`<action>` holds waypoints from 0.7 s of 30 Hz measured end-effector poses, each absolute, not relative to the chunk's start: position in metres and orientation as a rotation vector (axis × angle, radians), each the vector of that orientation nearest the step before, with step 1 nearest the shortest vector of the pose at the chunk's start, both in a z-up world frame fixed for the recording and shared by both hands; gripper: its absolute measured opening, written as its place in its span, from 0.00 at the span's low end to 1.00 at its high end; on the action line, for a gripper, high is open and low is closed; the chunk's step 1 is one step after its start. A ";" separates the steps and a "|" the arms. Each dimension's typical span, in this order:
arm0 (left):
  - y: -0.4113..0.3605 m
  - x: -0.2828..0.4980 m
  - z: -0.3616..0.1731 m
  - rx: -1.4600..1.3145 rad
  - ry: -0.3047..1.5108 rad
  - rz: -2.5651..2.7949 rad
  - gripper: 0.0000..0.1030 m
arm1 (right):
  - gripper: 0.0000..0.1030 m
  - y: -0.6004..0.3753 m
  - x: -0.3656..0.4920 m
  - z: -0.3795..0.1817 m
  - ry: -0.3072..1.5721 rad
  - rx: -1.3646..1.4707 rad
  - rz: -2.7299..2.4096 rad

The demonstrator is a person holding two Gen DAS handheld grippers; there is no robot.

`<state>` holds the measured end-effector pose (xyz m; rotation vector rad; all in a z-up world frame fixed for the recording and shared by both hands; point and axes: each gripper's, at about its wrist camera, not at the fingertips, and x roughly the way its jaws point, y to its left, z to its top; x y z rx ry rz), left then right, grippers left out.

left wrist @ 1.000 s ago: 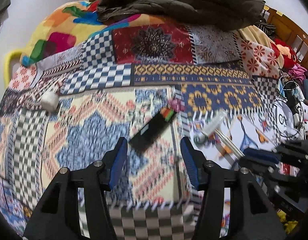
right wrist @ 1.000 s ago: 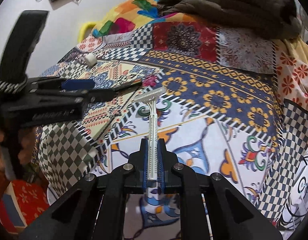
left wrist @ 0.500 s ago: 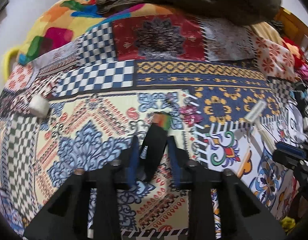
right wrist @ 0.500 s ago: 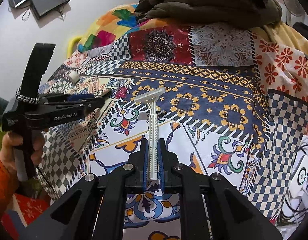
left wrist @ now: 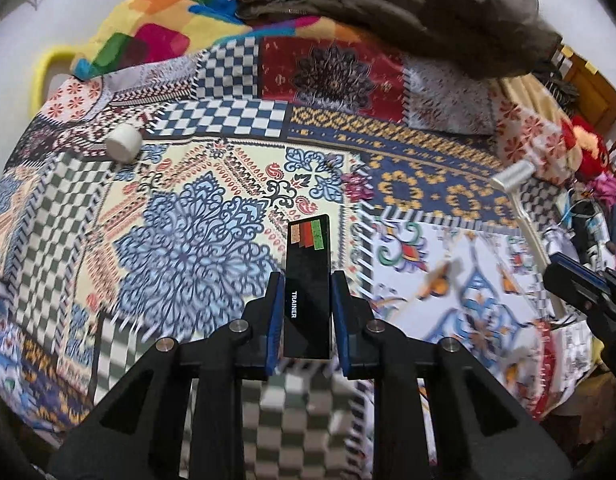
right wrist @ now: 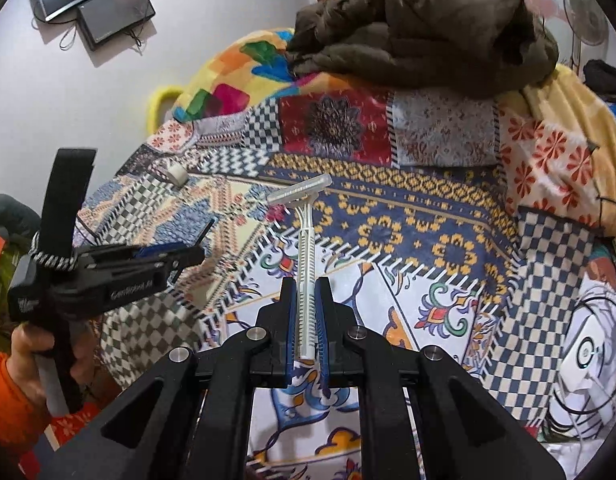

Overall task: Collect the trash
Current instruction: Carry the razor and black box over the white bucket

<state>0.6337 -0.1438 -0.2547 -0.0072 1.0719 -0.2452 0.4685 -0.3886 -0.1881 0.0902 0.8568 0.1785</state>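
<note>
A bed covered with a patchwork quilt is filling both views, and it is serving as the place where the trash is lying, so the person is reaching down to it with both tools. At the far end a dark brown jacket is lying in a heap on a bright multicoloured blanket; these look like bedding and clothing, probably not trash. The left gripper is pointing steeply down at the quilt, and its jaws are pinching a flat black package with coloured stripes and the word TRAINER by its long sides, so that its striped end is sticking out in front. The package seems to be lifted off the quilt, although the blur is making this hard to confirm. The right gripper is keeping its jaws pressed almost together on the handle of a white disposable razor, gripped low on the handle, probably so that the blade head is staying far from the blue pads. The razor is being carried above the quilt. A small white cylinder, maybe a cap, is lying alone near the left edge of the bed, well apart from both tools, and it is likely waiting to be collected.
</note>
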 end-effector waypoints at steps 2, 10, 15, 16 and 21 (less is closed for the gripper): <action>-0.142 0.620 -0.238 -0.035 1.052 -0.252 0.22 | 0.08 -0.386 0.463 -0.179 0.845 0.085 0.180; -0.130 0.566 -0.170 -0.060 0.945 -0.234 0.22 | 0.08 -0.364 0.434 -0.130 0.787 0.072 0.209; -0.115 0.527 -0.130 -0.059 0.878 -0.200 0.22 | 0.08 -0.340 0.409 -0.100 0.736 0.035 0.240; -0.112 0.520 -0.124 -0.064 0.868 -0.196 0.22 | 0.08 -0.337 0.405 -0.096 0.728 0.032 0.246; -0.088 0.475 -0.092 -0.085 0.806 -0.157 0.22 | 0.08 -0.307 0.377 -0.073 0.689 0.007 0.292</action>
